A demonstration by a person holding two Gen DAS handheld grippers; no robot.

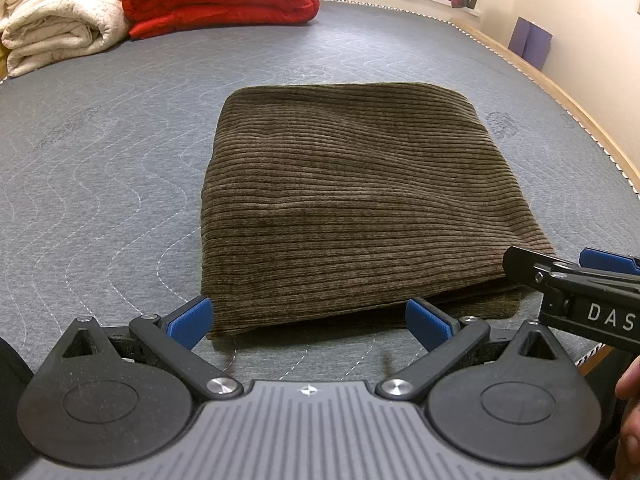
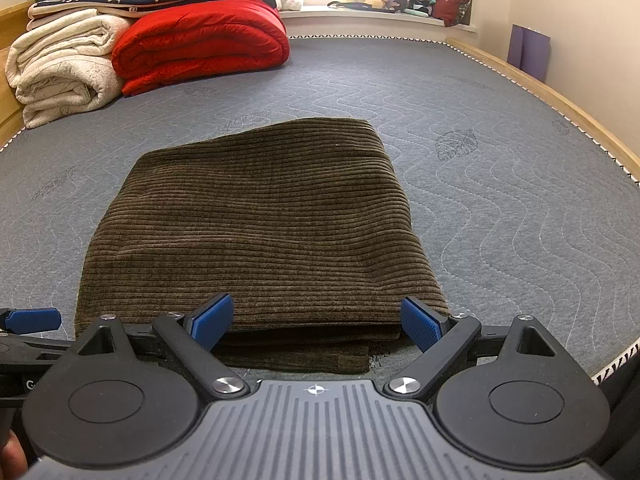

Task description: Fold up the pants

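Lying folded into a thick, roughly square stack on the grey quilted mattress [image 1: 100,168], the brown corduroy pants [image 1: 344,208] sit straight ahead of both grippers, their near layered edge facing the tools. The left gripper [image 1: 308,318] hovers at that near edge with its blue pads spread wide and nothing between them; its left pad [image 1: 192,320] is just beside the stack's near left corner. The right gripper [image 2: 316,320] is likewise wide open and empty, low at the near edge toward the stack's right side, with the layered edge showing between its pads. In the left view it reaches in from the right, by the near right corner. A red blanket [image 2: 200,48] and cream blankets [image 2: 64,68] lie well beyond the pants.
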